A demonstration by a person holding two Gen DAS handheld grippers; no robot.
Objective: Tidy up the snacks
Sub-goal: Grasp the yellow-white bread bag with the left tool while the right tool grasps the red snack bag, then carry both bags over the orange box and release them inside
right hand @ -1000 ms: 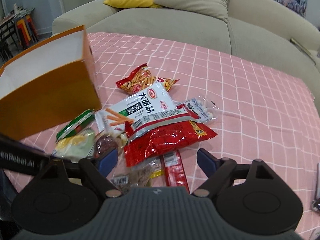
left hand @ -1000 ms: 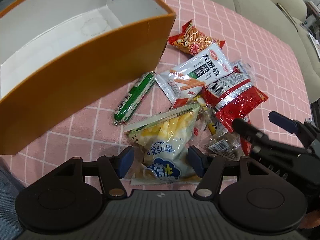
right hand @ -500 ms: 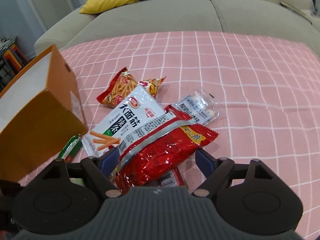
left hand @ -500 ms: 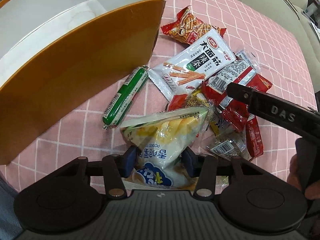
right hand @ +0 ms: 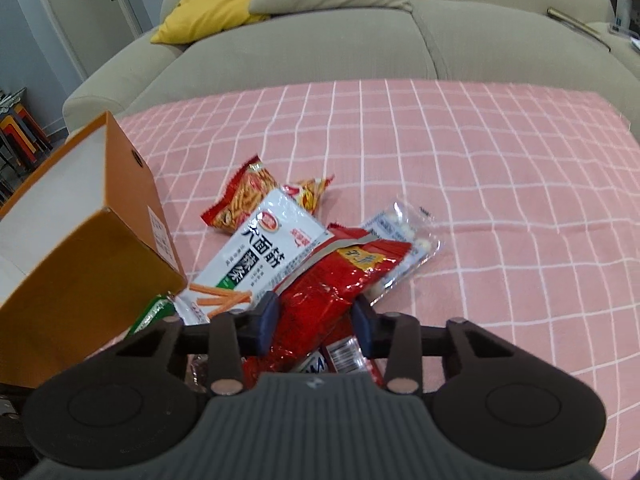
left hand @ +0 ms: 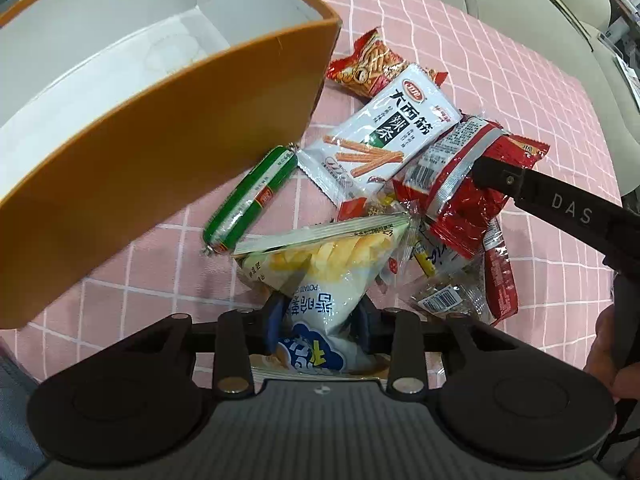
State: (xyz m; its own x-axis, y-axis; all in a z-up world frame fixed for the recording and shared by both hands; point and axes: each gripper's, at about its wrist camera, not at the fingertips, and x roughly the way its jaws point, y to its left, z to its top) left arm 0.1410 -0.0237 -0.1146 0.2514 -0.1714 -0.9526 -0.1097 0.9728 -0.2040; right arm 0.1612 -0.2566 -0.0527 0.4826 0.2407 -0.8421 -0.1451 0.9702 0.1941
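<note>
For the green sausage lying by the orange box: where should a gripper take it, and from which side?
Probably at its middle, coming from above with the fingers across its width. The sausage lies flat on the cloth as a slim cylinder. One end is tucked under the box and the other lies close to the chip bag, so the midsection is the most open part.

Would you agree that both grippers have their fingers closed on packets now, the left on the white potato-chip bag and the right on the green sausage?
Not quite: the right gripper is closed on the red snack packet, as the right wrist view shows. The green sausage lies untouched beside the orange box. The left gripper does grip the potato-chip bag.
</note>
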